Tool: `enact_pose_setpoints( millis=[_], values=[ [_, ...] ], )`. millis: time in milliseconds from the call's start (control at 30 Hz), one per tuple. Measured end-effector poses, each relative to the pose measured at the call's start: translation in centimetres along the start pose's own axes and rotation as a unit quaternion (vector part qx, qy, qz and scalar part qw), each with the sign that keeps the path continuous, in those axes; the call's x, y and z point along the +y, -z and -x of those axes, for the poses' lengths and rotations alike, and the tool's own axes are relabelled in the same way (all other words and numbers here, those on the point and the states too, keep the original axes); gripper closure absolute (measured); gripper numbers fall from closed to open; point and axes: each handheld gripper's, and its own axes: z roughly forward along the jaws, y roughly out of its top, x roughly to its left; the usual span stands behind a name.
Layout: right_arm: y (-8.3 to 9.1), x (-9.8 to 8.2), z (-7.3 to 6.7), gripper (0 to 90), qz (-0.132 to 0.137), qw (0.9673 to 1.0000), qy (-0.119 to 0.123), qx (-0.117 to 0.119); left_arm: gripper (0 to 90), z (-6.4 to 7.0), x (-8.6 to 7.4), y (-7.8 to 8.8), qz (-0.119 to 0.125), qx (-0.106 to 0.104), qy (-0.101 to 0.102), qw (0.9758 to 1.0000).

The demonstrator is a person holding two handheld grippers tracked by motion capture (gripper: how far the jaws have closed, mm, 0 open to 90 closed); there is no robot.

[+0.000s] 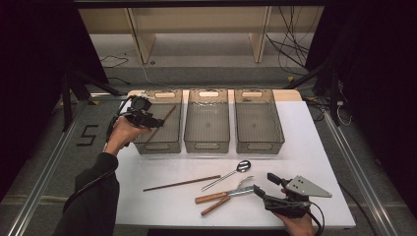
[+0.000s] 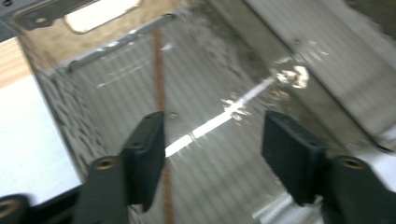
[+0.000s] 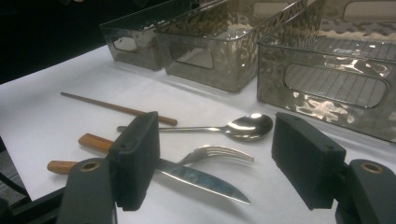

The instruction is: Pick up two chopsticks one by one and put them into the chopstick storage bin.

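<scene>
**Cutlery sorting: one chopstick binned, its mate waits on the table**

The white table (image 1: 305, 147) spans the middle of the high view, with three clear bins in a row across its upper part. The left bin (image 1: 169, 142) holds one brown chopstick (image 1: 160, 125) lying aslant on its floor; the middle bin (image 1: 206, 120) and the right bin (image 1: 258, 120) look bare. Along the lower centre of the frame lie a second chopstick (image 1: 182, 183), a spoon (image 1: 228, 173), a fork (image 1: 235, 188) and a wooden-handled knife (image 1: 216, 197), the fork and knife crossing each other.

The left gripper (image 1: 155, 121) hangs over the left bin at the frame's left; in the left gripper view its jaws stand wide apart with nothing between them, and the binned chopstick (image 2: 159, 74) runs up the bin floor past the left-hand jaw. The right gripper (image 1: 265, 189) rests at the lower right, just beside the knife's blade, its jaws also parted wide and holding nothing.

By my reading, the drop of the first chopstick is complete and the step in hand is the release over the bin. The next move likely calls for the left gripper to come back down the frame to the chopstick on the table, line its jaws across the thin shaft and close low enough to lift it cleanly.
</scene>
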Motion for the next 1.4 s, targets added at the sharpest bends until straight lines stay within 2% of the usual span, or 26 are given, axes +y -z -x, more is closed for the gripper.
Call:
enact_pose_setpoints(
  millis=[167,400,467,533,633,700,767,933,1100,1200,1400],
  values=[
    [0.0,0.0,0.0,33.1,0.001,1.0000,0.001,0.000,27.4,1.9,-0.9,1.2,0.011,-0.024,0.002,0.9997],
    [0.0,0.0,0.0,33.1,0.001,1.0000,0.001,-0.001,22.4,4.8,-3.2,2.0,0.030,-0.058,-0.006,0.9979],
    [0.0,0.0,-0.1,33.1,0.001,1.0000,0.002,-0.001,20.7,5.5,-3.7,2.0,0.035,-0.063,-0.005,0.9974],
    [0.0,0.0,-0.1,33.1,0.001,1.0000,0.002,-0.001,19.9,6.1,-4.3,2.0,0.035,-0.066,-0.014,0.9971],
    [0.0,0.0,-0.1,33.1,0.001,1.0000,0.002,-0.001,19.4,6.8,-5.0,2.1,0.047,-0.075,-0.017,0.9959],
    [0.0,0.0,-0.1,33.1,0.003,1.0000,0.002,-0.001,18.8,7.1,-5.2,2.2,0.046,-0.072,-0.028,0.9959],
    [0.1,0.0,-0.1,33.1,0.003,1.0000,0.005,-0.001,18.5,7.5,-5.4,2.4,0.053,-0.080,-0.032,0.9949],
    [0.2,0.0,-0.2,33.0,0.004,1.0000,0.005,0.001,17.2,8.1,-5.9,2.3,0.045,-0.081,-0.048,0.9946],
    [0.2,0.0,-0.2,33.0,0.004,1.0000,0.007,0.003,16.2,8.8,-6.5,2.1,0.030,-0.090,-0.072,0.9929],
    [0.2,0.0,-0.2,33.0,0.004,1.0000,0.008,0.004,16.1,9.1,-6.8,2.1,0.026,-0.095,-0.079,0.9920],
    [0.4,-0.1,0.0,33.0,0.005,1.0000,0.004,0.003,16.3,9.5,-7.3,2.0,0.005,-0.091,-0.096,0.9912]
  ],
)
